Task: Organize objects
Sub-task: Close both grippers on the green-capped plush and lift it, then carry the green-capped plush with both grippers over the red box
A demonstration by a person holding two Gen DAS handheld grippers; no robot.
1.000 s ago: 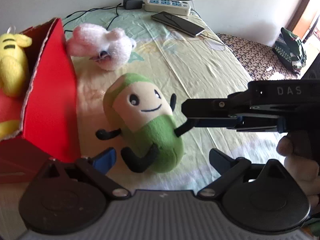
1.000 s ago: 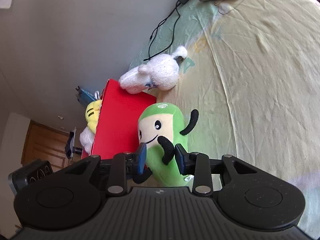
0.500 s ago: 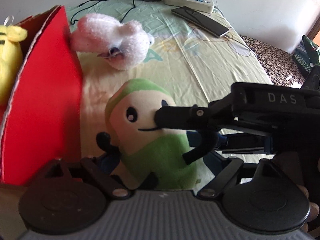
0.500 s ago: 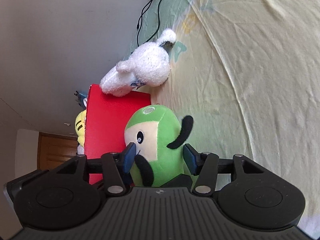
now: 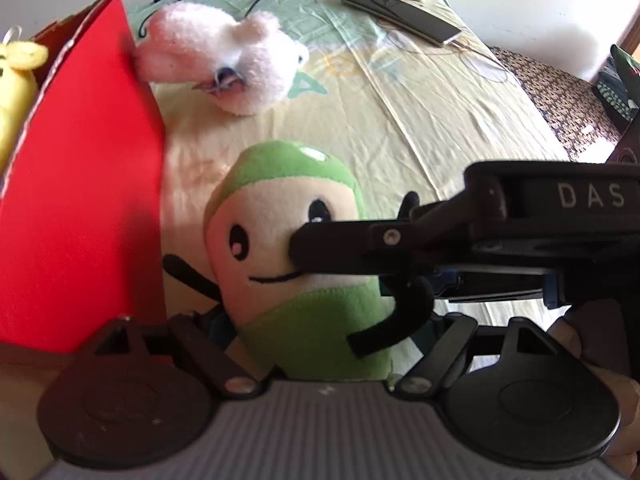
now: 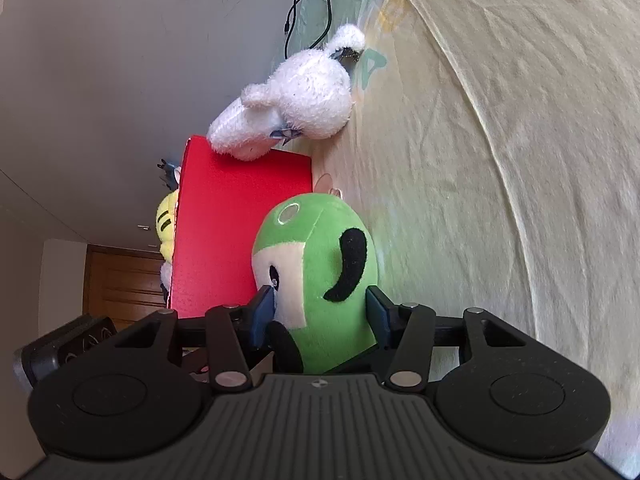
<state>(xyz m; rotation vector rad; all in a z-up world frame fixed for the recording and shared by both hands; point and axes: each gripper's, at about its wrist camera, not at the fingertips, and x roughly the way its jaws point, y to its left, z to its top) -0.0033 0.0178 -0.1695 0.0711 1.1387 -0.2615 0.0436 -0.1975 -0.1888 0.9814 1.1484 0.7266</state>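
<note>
Between both closing claws [image 6: 320, 312] [image 5: 320, 344], seemingly gripped: smiling green-and-cream plush [image 6: 320, 280] with black arms.

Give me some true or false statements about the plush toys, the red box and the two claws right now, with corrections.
1. The green capsule-shaped plush toy sits between both claws. True.
2. The fluffy white plush toy lies inside the red cardboard box. False: it lies on the bedsheet, beside the box.
3. A yellow plush toy is in the box. True.
4. The right claw is empty. False: its jaws, just closing, flank the green toy.
5. The left claw straddles the toy's lower body. True.
</note>
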